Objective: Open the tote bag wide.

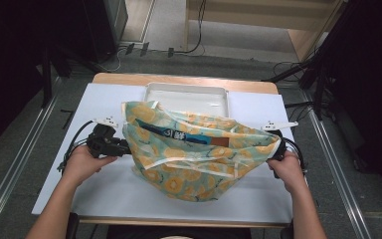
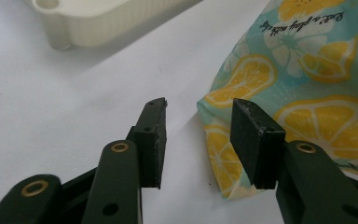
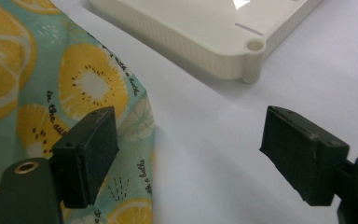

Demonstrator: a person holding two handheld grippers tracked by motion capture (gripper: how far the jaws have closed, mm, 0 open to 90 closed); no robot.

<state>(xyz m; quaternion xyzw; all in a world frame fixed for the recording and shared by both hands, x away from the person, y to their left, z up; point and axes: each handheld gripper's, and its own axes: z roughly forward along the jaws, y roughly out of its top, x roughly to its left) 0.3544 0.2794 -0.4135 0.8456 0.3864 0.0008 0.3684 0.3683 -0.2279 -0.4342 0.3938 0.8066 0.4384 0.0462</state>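
**Both grippers at the ends of the lemon-print bag**

We hold the left gripper (image 1: 120, 147) at the left end of the lemon-print bag (image 1: 194, 154) and the right gripper (image 1: 277, 149) at its right end. The bag lies crumpled on the white table (image 1: 104, 189), just in front of the cream tray (image 1: 186, 90). Both sets of jaws stand apart — the left's straddle a corner of cloth without pinching it, the right's wide, with the hem beside one pad. We judge this the step before gripping. Next we need each gripper to slide onto an edge and close — evenly, so the cloth lifts straight.
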